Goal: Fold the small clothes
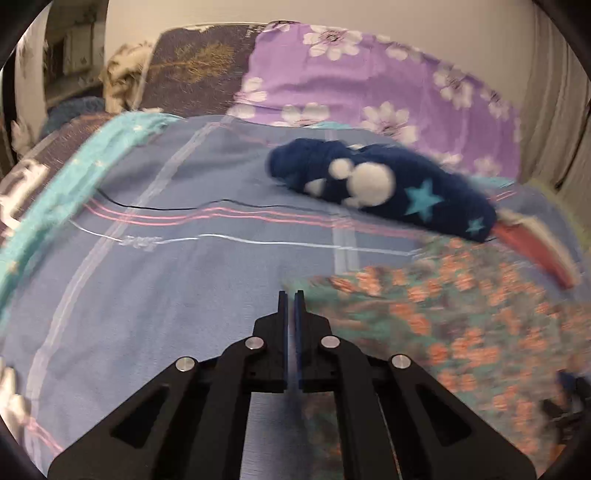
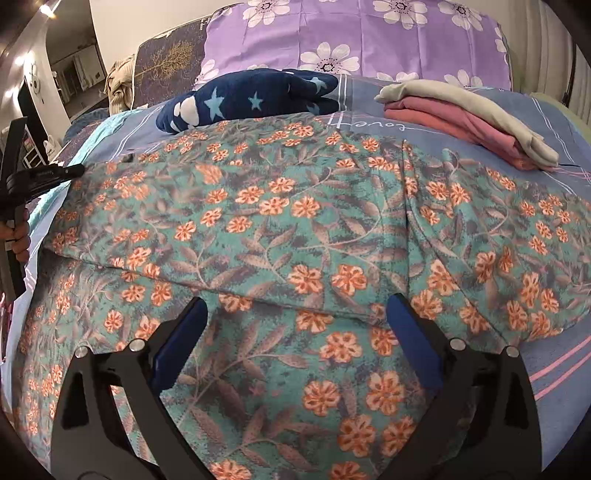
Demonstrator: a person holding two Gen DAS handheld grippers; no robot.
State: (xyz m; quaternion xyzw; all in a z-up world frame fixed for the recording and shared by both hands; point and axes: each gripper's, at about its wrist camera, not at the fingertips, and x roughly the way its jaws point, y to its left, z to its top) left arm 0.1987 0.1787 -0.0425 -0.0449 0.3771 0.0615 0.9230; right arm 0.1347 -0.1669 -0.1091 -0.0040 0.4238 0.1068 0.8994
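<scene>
A teal garment with orange flowers lies spread on the bed, with a folded edge running across it; it also shows blurred at the right of the left wrist view. My right gripper is open and empty, low over the garment's near part. My left gripper is shut with nothing visible between its fingers, over the blue sheet just left of the garment's edge. It shows at the far left of the right wrist view, held in a hand.
A folded navy star-patterned garment and a stack of folded pink and beige clothes lie at the back of the blue sheet. A purple floral pillow stands behind. A teal towel lies along the left.
</scene>
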